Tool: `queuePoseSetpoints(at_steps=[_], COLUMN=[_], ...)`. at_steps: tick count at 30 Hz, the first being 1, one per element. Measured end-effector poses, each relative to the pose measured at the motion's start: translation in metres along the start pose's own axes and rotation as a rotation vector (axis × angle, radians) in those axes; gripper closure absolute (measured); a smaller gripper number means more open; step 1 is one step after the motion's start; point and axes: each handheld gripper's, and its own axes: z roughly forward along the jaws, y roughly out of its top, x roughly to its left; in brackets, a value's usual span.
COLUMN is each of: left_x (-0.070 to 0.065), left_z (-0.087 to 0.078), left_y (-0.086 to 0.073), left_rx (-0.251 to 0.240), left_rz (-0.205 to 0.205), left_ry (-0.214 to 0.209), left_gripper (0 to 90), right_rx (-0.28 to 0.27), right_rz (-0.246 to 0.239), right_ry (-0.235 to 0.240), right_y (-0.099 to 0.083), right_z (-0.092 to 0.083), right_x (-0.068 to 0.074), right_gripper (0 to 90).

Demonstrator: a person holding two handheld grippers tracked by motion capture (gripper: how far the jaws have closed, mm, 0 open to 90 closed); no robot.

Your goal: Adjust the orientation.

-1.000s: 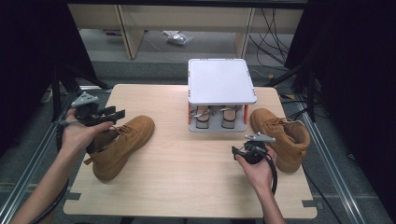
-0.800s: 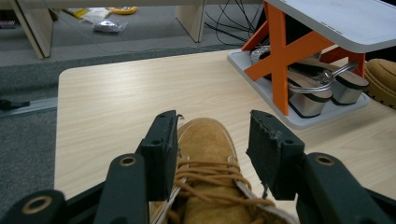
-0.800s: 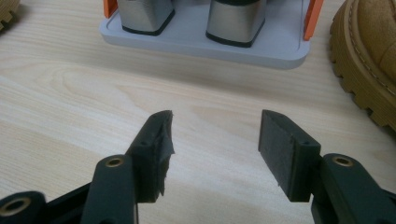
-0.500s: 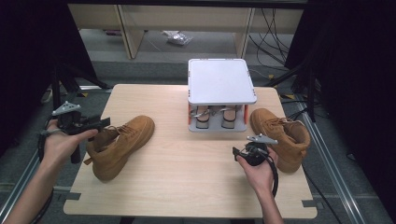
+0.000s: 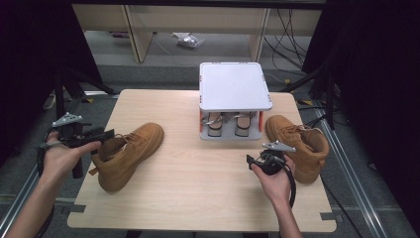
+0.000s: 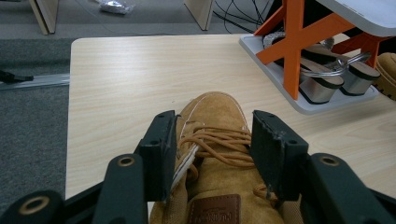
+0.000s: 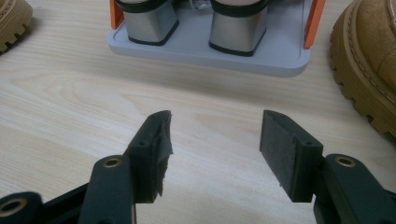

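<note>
A tan lace-up boot [image 5: 131,151] lies on the left half of the wooden table [image 5: 198,188], toe toward the middle. My left gripper [image 5: 106,134] hovers just behind its collar. In the left gripper view the boot's laces and tongue [image 6: 219,121] sit between the parted jaws of that gripper [image 6: 212,144], and the pads do not press on them. The matching boot [image 5: 297,144] stands at the right edge. Beside it my right gripper [image 5: 256,158] is low over the tabletop, open with nothing but bare wood between its jaws [image 7: 215,135].
A white-topped rack on orange legs [image 5: 235,87] stands at the back centre, with a pair of block-heeled sandals [image 5: 228,124] on its lower tray [image 7: 210,49]. The right boot's lugged sole [image 7: 369,70] is close to the right gripper. Cables and floor lie beyond the table.
My left hand has drawn the gripper leftward, off the boot's collar, to a spot just behind it. The right hand and both boots have stayed where they were.
</note>
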Motion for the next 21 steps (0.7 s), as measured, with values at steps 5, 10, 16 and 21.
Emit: queuePoseSetpoints(at_steps=[5,10,16,21], left_x=[0.003,0.004,0.012,0.017], left_z=[0.001,0.0,-0.002,-0.004], left_y=[-0.002,-0.003,-0.007,-0.014], left_rx=[0.016,0.03,0.038,0.069], left_rz=[-0.005,0.005,-0.005,-0.019], left_ry=[0.006,0.002,0.01,0.034], left_gripper=[50.2,50.0,49.8,49.7], right_rx=[0.015,0.021,0.015,0.032], right_rz=[0.007,0.011,0.064,0.012], right_ry=[-0.013,-0.007,-0.012,-0.008], right_y=[-0.001,-0.004,-0.004,-0.004], right_z=[0.0,0.001,-0.002,0.0], right_x=[0.0,0.001,0.007,0.006], right_gripper=[43.8,43.4,42.8,42.5])
